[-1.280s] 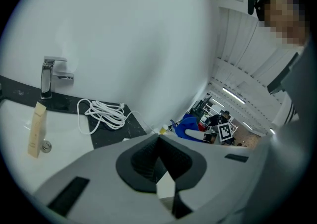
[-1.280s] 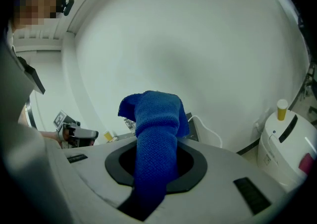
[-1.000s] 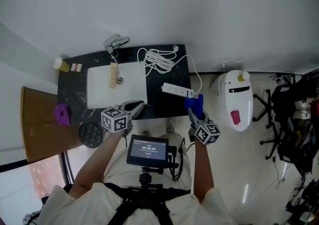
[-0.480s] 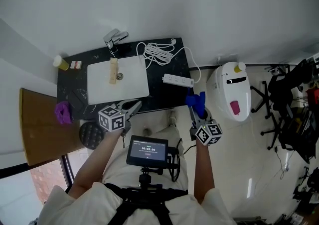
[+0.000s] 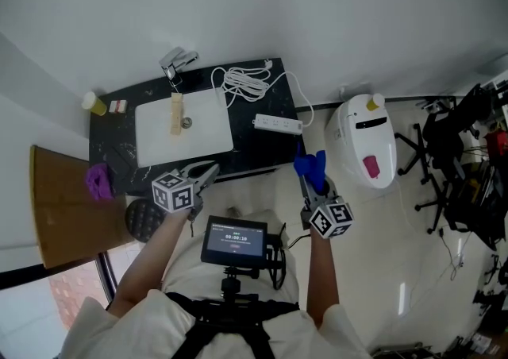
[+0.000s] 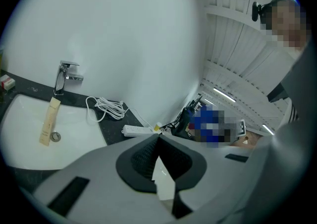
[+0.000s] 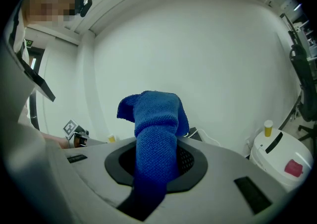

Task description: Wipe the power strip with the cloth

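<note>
The white power strip (image 5: pixel 277 123) lies on the black countertop (image 5: pixel 262 151) at its right end, its cord coiled behind it (image 5: pixel 242 83). It also shows small in the left gripper view (image 6: pixel 138 130). My right gripper (image 5: pixel 309 179) is shut on a blue cloth (image 5: pixel 309 165), held off the counter's front right corner, apart from the strip. The cloth (image 7: pixel 156 134) stands up between the jaws and hides the fingertips. My left gripper (image 5: pixel 208 168) hovers at the counter's front edge, jaws together with nothing in them (image 6: pixel 158 139).
A white sink (image 5: pixel 159 139) with a beige tube (image 5: pixel 175 115) and a faucet (image 5: pixel 178 59) fills the counter's left. A yellow bottle (image 5: pixel 97 103) stands at the far left. A white appliance (image 5: pixel 365 143) sits on the floor at right, chairs (image 5: pixel 452 151) beyond. A brown board (image 5: pixel 67 206) lies left.
The counter and power strip now lie farther from both grippers. The blue cloth, once close beside the strip, has drawn back from it. Both grippers keep their state.
</note>
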`<action>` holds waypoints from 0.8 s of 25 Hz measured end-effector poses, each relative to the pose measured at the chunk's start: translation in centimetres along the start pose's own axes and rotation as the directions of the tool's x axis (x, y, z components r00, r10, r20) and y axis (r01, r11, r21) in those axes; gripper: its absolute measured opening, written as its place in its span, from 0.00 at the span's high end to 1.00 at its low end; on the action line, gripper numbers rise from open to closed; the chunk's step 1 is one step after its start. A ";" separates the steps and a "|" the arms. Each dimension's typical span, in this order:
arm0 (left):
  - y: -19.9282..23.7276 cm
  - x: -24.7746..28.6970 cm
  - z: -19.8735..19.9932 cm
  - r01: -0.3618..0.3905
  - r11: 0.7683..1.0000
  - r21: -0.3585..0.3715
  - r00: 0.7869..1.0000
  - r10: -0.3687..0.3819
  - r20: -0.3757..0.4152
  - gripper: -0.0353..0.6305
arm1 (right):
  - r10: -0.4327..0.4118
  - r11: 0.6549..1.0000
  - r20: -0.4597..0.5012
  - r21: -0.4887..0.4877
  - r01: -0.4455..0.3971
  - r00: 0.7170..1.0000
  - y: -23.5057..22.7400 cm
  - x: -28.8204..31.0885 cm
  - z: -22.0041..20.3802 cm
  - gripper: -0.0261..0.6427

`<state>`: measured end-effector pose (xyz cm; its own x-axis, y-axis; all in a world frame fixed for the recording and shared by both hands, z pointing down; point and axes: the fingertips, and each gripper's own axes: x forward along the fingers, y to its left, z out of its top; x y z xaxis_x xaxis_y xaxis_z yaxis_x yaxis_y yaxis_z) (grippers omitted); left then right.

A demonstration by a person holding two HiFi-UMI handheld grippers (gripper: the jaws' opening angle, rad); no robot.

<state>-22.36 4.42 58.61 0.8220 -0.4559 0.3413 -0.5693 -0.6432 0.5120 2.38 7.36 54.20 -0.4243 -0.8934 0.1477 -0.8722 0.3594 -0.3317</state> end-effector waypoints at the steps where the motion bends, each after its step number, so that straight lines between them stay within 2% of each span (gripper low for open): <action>1: -0.3 -0.1 0.0 -0.004 1.000 -0.003 1.000 0.004 0.008 0.94 | -0.001 1.000 -0.001 0.002 0.001 1.000 -0.1 -0.4 0.1 0.82; 5: -1.4 0.4 0.5 -0.022 0.999 -0.031 0.999 0.023 0.041 0.94 | 0.004 1.000 -0.011 -0.002 -0.004 1.000 -1.3 -1.8 0.9 0.82; 11: -4.2 3.2 -0.6 -0.048 0.998 -0.037 0.999 0.049 0.024 0.94 | 0.028 1.000 -0.015 -0.005 -0.028 1.000 -4.2 -4.0 2.9 0.82; 14: -6.7 4.4 -0.9 -0.070 0.996 -0.058 0.996 0.072 0.044 0.94 | 0.056 0.998 -0.042 -0.012 -0.056 0.998 -5.5 -5.9 3.4 0.82; 20: -10.2 6.1 -2.0 -0.119 0.992 -0.039 0.990 0.121 0.074 0.94 | 0.092 0.996 -0.066 0.018 -0.091 0.994 -7.8 -7.9 3.3 0.82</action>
<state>-11.48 9.42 57.05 0.7437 -0.5745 0.3419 -0.6618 -0.5601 0.4983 13.37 10.68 52.57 -0.5183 -0.8365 0.1781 -0.8254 0.4347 -0.3601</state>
